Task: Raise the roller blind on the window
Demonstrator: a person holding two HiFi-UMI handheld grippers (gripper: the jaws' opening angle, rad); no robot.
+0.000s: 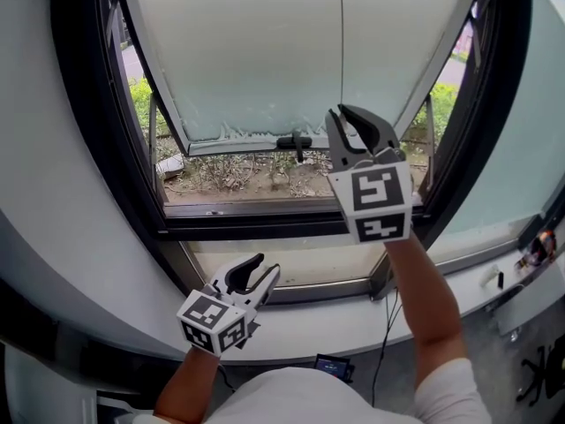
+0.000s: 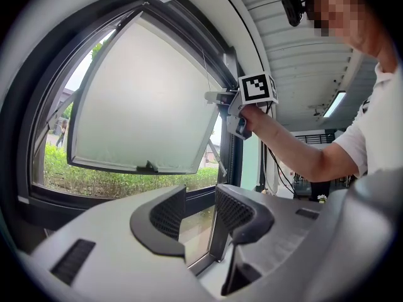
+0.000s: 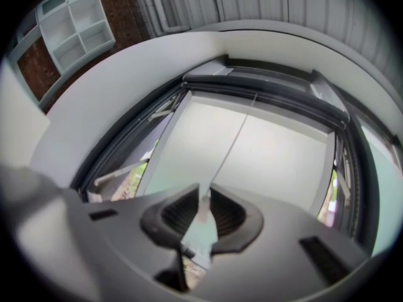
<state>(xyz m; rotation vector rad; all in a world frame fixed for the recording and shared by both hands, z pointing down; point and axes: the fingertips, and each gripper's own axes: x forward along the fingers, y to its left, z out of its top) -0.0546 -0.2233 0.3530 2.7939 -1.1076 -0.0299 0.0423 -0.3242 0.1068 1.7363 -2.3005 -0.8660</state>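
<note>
A thin pull cord [image 1: 342,42] hangs down in front of the frosted, tilted-out window sash [image 1: 265,51]. My right gripper [image 1: 355,120] is raised to mid-window and shut on the cord's lower end. In the right gripper view, the cord [image 3: 233,143] runs down to a small pale pull piece [image 3: 203,216] pinched between the jaws of that gripper [image 3: 203,201]. A grey housing [image 3: 252,74] sits along the top of the frame; I cannot make out the blind fabric. My left gripper [image 1: 254,276] hangs open and empty low by the sill; the left gripper view shows its jaws [image 2: 200,207] apart and the right gripper [image 2: 217,97] at the cord.
The dark window frame [image 1: 97,104] surrounds the opening, with a handle [image 1: 294,141] on the sash's lower edge. A white sill [image 1: 335,321] runs below. Cables [image 1: 387,325] hang at the right, beside a small device [image 1: 537,250]. Grass and bushes lie outside.
</note>
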